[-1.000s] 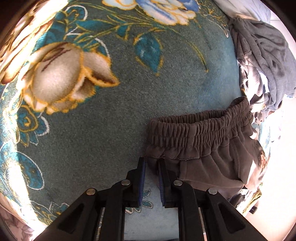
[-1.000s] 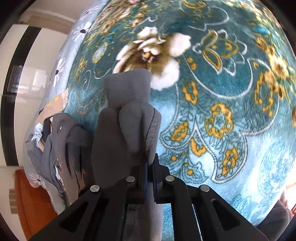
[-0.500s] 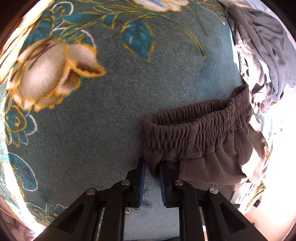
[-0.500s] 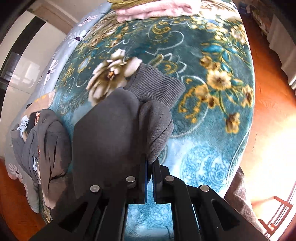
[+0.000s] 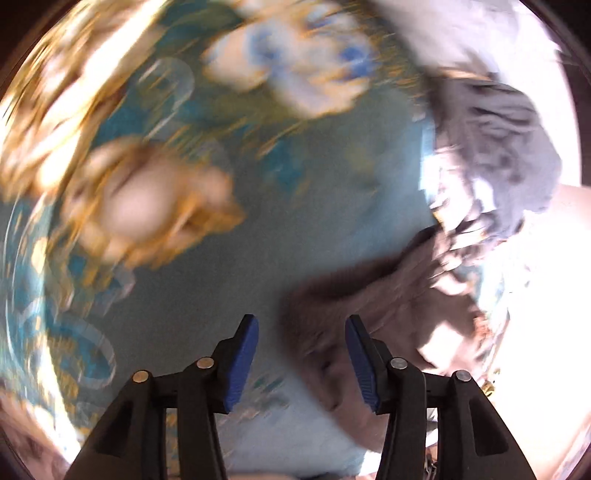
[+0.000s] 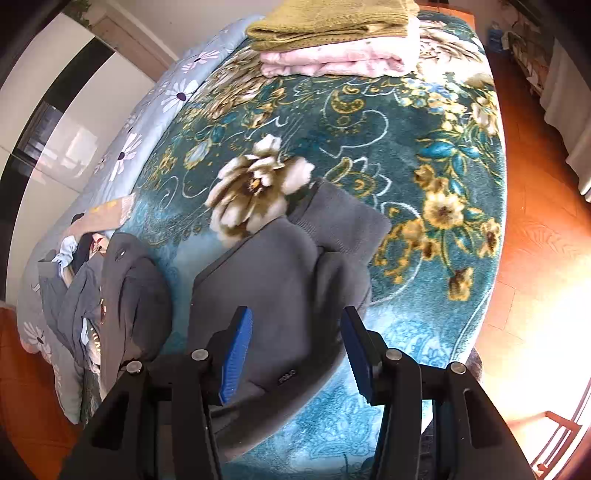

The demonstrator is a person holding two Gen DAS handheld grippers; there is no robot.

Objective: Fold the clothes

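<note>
both my grippers, left gripper (image 5: 301, 360) and right gripper (image 6: 295, 354), hang spread and empty above the grey trousers (image 6: 280, 291), folded on the blanket (image 6: 424, 147).

Two folded items stacked: olive knit (image 6: 328, 22), pink garment (image 6: 332, 61). One grey trousers (image 6: 280, 280). One unfolded clothes heap (image 6: 92, 295).

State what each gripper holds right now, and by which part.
Nothing. The left gripper and right gripper are both open, and the grey trousers lie loose on the blanket.
</note>
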